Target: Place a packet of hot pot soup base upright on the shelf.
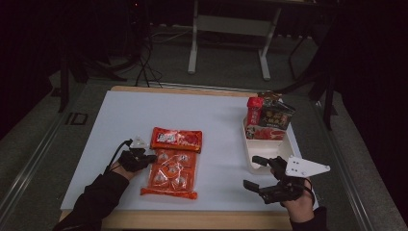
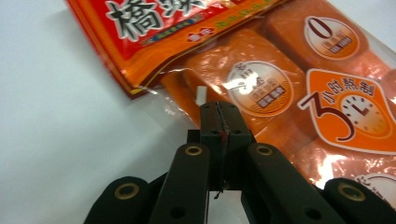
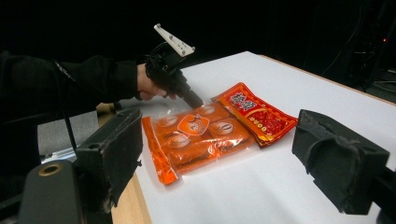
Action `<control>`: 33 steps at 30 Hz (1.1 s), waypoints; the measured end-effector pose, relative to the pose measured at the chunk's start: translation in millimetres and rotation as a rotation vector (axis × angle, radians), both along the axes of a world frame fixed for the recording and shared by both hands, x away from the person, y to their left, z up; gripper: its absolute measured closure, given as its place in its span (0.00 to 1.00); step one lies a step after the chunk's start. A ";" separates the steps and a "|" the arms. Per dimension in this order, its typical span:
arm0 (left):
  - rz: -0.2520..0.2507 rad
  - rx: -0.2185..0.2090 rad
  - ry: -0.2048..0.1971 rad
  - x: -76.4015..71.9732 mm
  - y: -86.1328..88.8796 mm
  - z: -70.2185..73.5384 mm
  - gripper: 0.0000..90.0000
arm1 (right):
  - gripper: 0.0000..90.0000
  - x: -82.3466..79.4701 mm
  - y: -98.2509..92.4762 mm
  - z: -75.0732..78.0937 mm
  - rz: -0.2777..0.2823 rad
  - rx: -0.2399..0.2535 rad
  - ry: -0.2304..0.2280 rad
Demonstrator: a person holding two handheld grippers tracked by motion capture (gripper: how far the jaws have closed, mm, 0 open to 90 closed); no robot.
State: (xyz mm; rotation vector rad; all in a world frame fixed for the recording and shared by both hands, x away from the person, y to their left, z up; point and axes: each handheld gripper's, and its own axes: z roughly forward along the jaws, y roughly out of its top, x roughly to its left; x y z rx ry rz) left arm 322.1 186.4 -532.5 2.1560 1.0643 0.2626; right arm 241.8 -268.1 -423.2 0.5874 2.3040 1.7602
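1. The bench (image 1: 120, 115) was a big white board in the middle of the high view. Most of it was bare.
2. The tray (image 1: 255, 163) sat at the right of the bench. Some snack packs (image 1: 269, 118) already stood in its far end, so I think part of the packing was done. The near end of the tray looked free.
3. The orange bag (image 1: 172, 173) lay flat on the bench, left of the middle and well apart from the tray. It had not been lifted yet. I think it had yet to be carried over and put in the tray.
4. The orange bag's long side ran from the bottom of the high view toward the top. Its far end touched or lay just under the red bag (image 1: 176, 138), which lay crosswise above it.
5. The right hand-held gripper (image 1: 259, 172) waited near the tray at the lower right. Its jaws were wide apart and held nothing.
6. The left hand-held gripper (image 1: 146, 159) was at the left edge of the orange bag. Its jaws were pressed together, and they looked pinched on the bag's clear plastic edge (image 2: 187, 109).
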 end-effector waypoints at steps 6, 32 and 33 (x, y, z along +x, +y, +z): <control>-0.029 0.001 -0.001 -0.6 -15.0 -0.1 1.00 | 0.18 1.2 1.7 -1.4 0.005 -0.004 0.002; -0.193 0.014 -0.008 -35.0 -39.5 21.2 1.00 | 0.17 -0.1 -1.7 0.2 -0.012 0.003 -0.019; -0.194 0.005 -0.003 -37.4 -38.5 21.0 1.00 | 0.17 -0.1 -1.5 0.3 -0.013 0.002 -0.020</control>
